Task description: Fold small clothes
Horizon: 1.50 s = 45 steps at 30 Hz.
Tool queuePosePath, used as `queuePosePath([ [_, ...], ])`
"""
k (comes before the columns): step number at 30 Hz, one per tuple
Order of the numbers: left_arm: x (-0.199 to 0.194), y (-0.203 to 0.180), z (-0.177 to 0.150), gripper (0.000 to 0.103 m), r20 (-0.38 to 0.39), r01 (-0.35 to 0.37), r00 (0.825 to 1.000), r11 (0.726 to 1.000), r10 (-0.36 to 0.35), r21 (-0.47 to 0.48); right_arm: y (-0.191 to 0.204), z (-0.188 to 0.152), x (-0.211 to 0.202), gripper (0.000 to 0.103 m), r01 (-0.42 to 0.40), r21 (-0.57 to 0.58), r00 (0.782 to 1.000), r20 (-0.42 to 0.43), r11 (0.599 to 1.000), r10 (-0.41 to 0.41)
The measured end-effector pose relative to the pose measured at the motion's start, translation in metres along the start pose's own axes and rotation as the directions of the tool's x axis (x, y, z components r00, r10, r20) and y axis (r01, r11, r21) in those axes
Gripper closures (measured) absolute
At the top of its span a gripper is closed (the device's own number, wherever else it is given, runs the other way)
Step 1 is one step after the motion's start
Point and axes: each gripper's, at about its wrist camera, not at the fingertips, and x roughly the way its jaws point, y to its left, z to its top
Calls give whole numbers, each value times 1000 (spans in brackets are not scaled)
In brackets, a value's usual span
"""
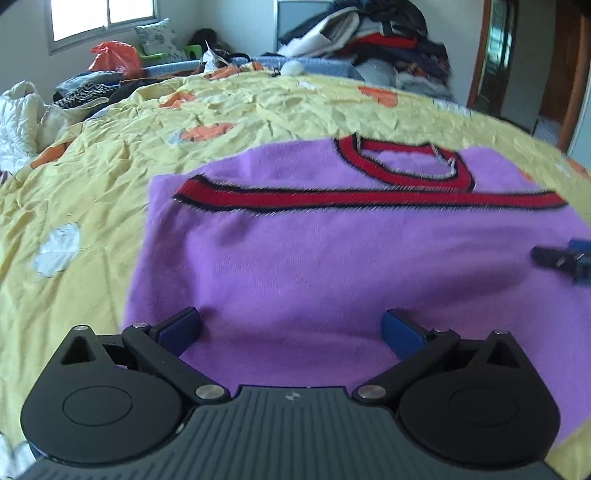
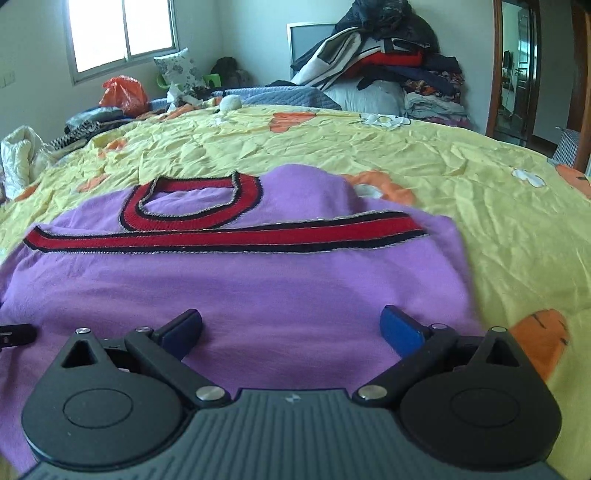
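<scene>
Hovering wide open, left gripper [image 1: 291, 328] and right gripper [image 2: 291, 328] seemingly overhang purple top's [image 2: 258, 288] near edge.

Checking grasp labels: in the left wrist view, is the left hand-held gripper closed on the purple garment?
No, the left hand-held gripper is wide open over the purple garment, gripping nothing.

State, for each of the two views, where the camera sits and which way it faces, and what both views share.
Left wrist: behind the open left tool, facing over the purple garment toward the far wall; the right tool shows at right.
Right wrist: behind the open right tool, facing likewise; a dark tool tip at left.
Shared: garment, its red trim, yellow bedsheet, window.
</scene>
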Motion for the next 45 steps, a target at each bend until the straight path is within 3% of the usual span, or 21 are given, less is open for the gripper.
queuePosePath([
  [4, -15, 16, -4, 0, -20, 17, 1000, 1000, -17, 3, 4, 1, -19, 0, -20, -71, 1000, -14, 997, 19],
  [8, -46, 26, -23, 0, -9, 71, 997, 997, -72, -31, 1, -25, -55, 0, -74, -45, 997, -28, 996, 73],
  [11, -52, 28, -49, 0, -49, 71, 996, 997, -72, -17, -3, -56, -65, 0, -7, -39, 998, -58, 999, 4],
  [14, -61, 31, -71, 0, 9, 67, 998, 998, -67, 15, -7, -73, -84, 0, 47, -59, 998, -39, 997, -50],
  [18, -66, 37, -67, 0, -13, 100, 995, 994, -100, 47, -1, -70, -94, 0, 94, -40, 993, -66, 995, -96],
  [20, -72, 44, -64, 0, 8, 110, 994, 993, -110, 43, 4, -63, -99, 0, 93, -23, 995, -36, 995, -94],
  [25, -66, 57, -32, 0, 53, 171, 984, 985, -171, -5, 30, -29, -69, 0, 37, -27, 999, 1, 999, -37],
  [28, -42, 57, 6, 0, 86, 244, 966, 970, -243, -4, 45, -12, -34, 0, 27, -50, 999, -29, 998, -29],
  [31, 8, 51, 44, 0, 23, 255, 967, 966, -255, 35, 54, -11, -4, 0, 54, -111, 997, -41, 992, -59],
  [32, 30, 51, 52, 0, -17, 226, 974, 973, -226, 48, 56, -12, -4, 0, 62, -122, 998, -16, 991, -65],
  [33, 50, 52, 58, 0, -56, 196, 980, 979, -193, 60, 57, -9, -3, 0, 66, -104, 997, -42, 992, -71],
  [34, 55, 57, 64, 0, -41, 201, 979, 977, -198, 77, 61, -4, -5, 0, 81, -82, 994, -64, 993, -86],
  [37, 45, 89, 77, 0, 9, 299, 954, 954, -299, 2, 89, -10, -36, 0, 97, -140, 995, 6, 985, -97],
  [41, 52, 148, 84, 0, 25, 435, 900, 891, -436, -132, 157, -42, -79, 0, 99, -240, 982, 183, 966, -55],
  [43, 63, 173, 86, 0, 19, 477, 874, 851, -485, -219, 198, -58, -86, 0, 97, -352, 976, 215, 931, -21],
  [44, 69, 183, 87, 0, 29, 515, 850, 818, -526, -258, 217, -66, -88, 0, 99, -398, 975, 220, 912, -9],
  [45, 77, 192, 87, 0, 39, 566, 812, 769, -582, -297, 233, -73, -90, 0, 86, -441, 974, 225, 893, 18],
])
